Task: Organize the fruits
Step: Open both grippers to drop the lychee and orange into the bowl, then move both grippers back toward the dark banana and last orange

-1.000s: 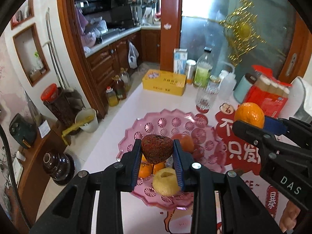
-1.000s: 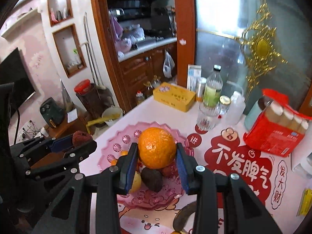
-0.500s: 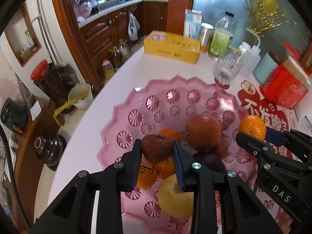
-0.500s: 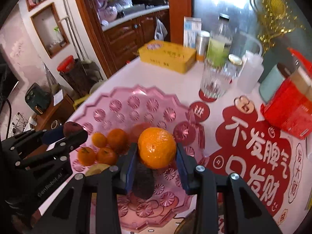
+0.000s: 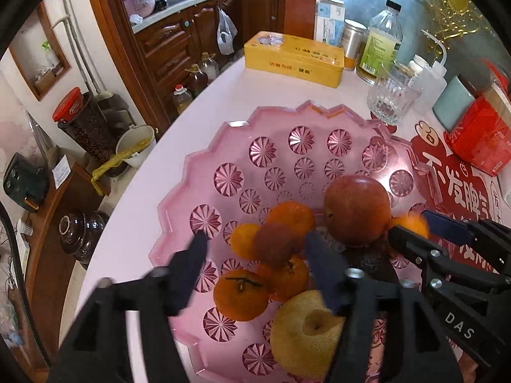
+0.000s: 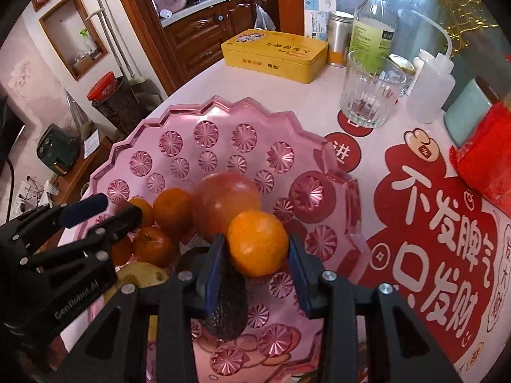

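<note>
Clearly the placing step is in hand, with both grippers over the pink glass tray [image 5: 204, 166], which sits near the left edge of the white table [image 5: 223, 89]. On the left, the left gripper [image 5: 255, 255] has its jaws spread wide, and the dark red fruit [image 5: 274, 245] sits blurred between them, touching neither pad, over a cluster of small oranges [image 5: 241, 293]. It looks freshly let go or dropping, though whether it has landed cannot be told. A yellow pear [image 5: 303, 335] lies at the tray's near rim and a large red apple [image 5: 357, 209] sits toward its middle.

On the right, the right gripper [image 6: 257, 252] holds a big orange [image 6: 258, 243] low over the tray; its jaws look barely parted around it, so I judge it close to release. A dark avocado [image 6: 226, 306] lies under its left finger. The next move probably calls for easing the orange into the free hollow beside the apple so nothing rolls.

Along the table's far edge stand a yellow tin [image 6: 276, 54], a drinking glass [image 6: 370, 92] and a bottle [image 6: 372, 22]; a red festive mat [image 6: 440, 217] covers the right side. Beyond are wooden kitchen cabinets [image 5: 179, 41].
</note>
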Tool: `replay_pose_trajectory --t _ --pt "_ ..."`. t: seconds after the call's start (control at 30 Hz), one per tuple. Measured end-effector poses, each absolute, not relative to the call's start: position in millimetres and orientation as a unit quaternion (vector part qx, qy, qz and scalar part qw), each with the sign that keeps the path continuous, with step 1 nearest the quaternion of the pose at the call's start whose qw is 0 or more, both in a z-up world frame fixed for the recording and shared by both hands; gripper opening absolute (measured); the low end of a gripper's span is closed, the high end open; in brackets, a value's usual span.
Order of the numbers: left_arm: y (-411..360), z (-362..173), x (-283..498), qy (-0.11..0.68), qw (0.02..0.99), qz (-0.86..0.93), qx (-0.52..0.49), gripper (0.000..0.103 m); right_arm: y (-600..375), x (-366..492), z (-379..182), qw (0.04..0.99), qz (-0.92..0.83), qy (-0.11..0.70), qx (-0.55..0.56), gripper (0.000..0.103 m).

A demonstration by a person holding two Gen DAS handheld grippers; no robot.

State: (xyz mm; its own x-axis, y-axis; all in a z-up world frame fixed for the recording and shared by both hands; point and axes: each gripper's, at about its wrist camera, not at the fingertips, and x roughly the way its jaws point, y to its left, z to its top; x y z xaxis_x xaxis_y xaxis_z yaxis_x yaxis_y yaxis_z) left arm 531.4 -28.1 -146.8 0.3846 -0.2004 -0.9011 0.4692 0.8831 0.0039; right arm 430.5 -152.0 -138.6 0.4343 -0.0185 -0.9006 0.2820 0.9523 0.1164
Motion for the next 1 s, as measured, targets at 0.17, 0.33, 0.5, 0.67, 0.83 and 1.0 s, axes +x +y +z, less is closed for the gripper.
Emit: replay_pose_trajectory --t 0.17,0.33,0.5,0.67,0.83,1.0 --pt "-25 -138 525 0.511 0.826 -0.200 0.126 0.078 -152 424 -128 0.846 -0.088 0.509 0.131 0.050" --pt "-18 -124 516 0.504 0.832 -0.195 0.123 0.082 -149 415 -115 0.855 -0.086 0.496 0.124 0.050" --pt "-11 -107 504 0.497 0.837 -0.194 0.119 0.084 -142 404 -99 0.863 -0.080 0.485 0.120 0.050" --pt "1 -86 488 0.489 0.844 -0.190 0.116 0.085 -132 392 -81 0.870 -0.077 0.473 0.113 0.050" --pt "13 -64 470 0.478 0.851 -0.186 0.113 0.086 -122 378 -64 0.877 -0.074 0.461 0.110 0.050" --pt "27 -39 447 0.461 0.861 -0.179 0.116 0.087 -112 358 -45 0.885 -0.070 0.448 0.108 0.050"
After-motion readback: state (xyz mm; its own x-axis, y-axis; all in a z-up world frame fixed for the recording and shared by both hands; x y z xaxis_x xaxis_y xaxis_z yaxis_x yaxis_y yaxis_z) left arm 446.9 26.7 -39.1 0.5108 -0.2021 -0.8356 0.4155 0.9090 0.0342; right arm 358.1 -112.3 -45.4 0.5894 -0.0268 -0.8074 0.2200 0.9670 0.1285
